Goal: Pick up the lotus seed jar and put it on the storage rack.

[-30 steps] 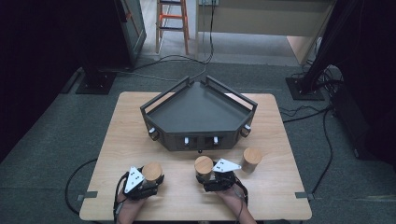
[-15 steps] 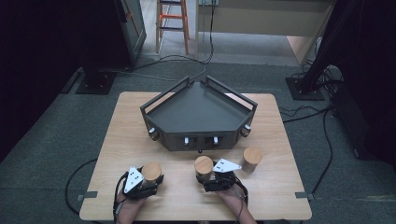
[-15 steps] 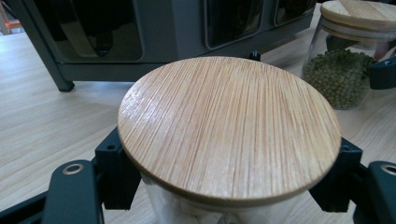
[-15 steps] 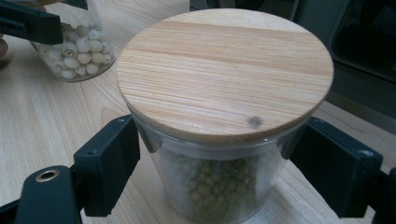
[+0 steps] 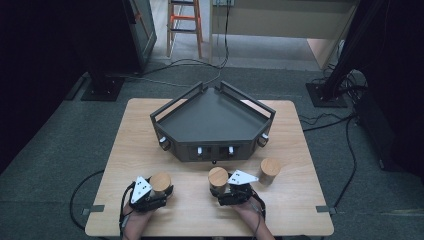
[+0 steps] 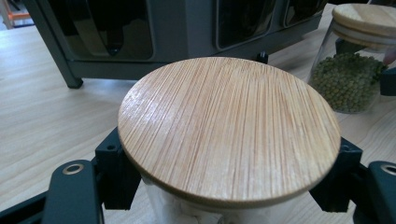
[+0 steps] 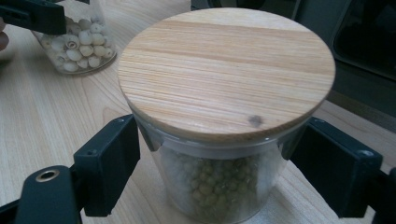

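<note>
Where the left gripper [image 5: 150, 192] sits at the near left of the table [image 5: 125, 150], its jaws stand on either side of a glass jar with pale round seeds [image 5: 160, 182], pads against the glass just under the bamboo lid; clamped on it as far as the left gripper view shows (lid [image 6: 229, 128] covers most of the contact). Jar upright on the wood.

Right gripper [image 5: 231, 192], near centre: jaws astride the jar of green beans [image 5: 218, 177]. Left pad [image 7: 109, 161] looks to touch the glass; the right pad stands just beside the wall, a sliver of gap possible. Cannot tell whether the grip is closed on it. Jar upright, wooden lid [image 7: 226, 70] seated flat.

Each hand comes in from the near edge; cables trail back off the table.

Outward: a third lidded jar [image 5: 270, 170] stands just right of the right gripper, apart from it. Beyond the jars, mid-table, a dark grey corner shelf tray [image 5: 210, 122] with raised rails, knobs along its front face. Floor behind carries cables and an orange ladder [image 5: 184, 22].
</note>
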Demonstrator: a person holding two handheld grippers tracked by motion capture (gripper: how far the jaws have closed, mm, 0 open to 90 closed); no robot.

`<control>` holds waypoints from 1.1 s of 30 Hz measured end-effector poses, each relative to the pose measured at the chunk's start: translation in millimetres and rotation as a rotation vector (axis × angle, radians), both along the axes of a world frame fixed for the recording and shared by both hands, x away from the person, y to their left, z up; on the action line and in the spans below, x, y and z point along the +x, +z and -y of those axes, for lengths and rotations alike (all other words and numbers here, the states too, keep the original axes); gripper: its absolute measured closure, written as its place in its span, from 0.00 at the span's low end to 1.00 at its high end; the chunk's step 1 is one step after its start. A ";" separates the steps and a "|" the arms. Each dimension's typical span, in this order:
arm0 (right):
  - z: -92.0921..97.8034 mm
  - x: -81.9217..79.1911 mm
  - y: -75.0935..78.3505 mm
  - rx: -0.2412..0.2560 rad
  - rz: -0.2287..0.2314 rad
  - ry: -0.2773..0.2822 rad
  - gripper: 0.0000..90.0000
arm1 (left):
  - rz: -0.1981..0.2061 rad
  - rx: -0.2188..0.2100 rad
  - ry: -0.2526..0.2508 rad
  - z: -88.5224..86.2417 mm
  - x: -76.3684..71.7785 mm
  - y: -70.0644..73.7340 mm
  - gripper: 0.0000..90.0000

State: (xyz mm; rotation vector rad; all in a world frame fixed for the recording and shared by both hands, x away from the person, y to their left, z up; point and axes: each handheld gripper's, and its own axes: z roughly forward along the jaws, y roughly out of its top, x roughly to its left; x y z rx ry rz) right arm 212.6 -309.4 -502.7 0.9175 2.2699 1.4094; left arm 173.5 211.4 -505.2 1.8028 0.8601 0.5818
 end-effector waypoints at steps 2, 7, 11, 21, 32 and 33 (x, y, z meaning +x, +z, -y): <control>0.2 0.1 -0.1 0.001 -0.001 0.000 0.18 | 0.000 -0.007 -0.002 -0.4 0.0 1.9 0.28; -0.3 0.4 0.3 -0.004 -0.001 0.004 0.18 | 0.015 0.005 0.002 2.8 -1.9 7.7 0.28; 0.6 -0.5 -0.8 0.004 0.006 0.004 0.18 | 0.016 0.017 -0.003 5.3 0.4 14.9 0.28; -0.9 -0.1 0.0 -0.008 0.007 0.010 0.18 | 0.027 0.015 -0.010 4.2 6.0 25.5 0.28; 0.3 -0.7 -0.5 0.002 0.004 0.002 0.18 | 0.037 0.009 -0.031 6.8 14.4 40.6 0.28; 0.3 -0.6 -0.4 0.002 0.003 0.002 0.18 | 0.038 0.008 -0.031 7.3 15.1 41.4 0.28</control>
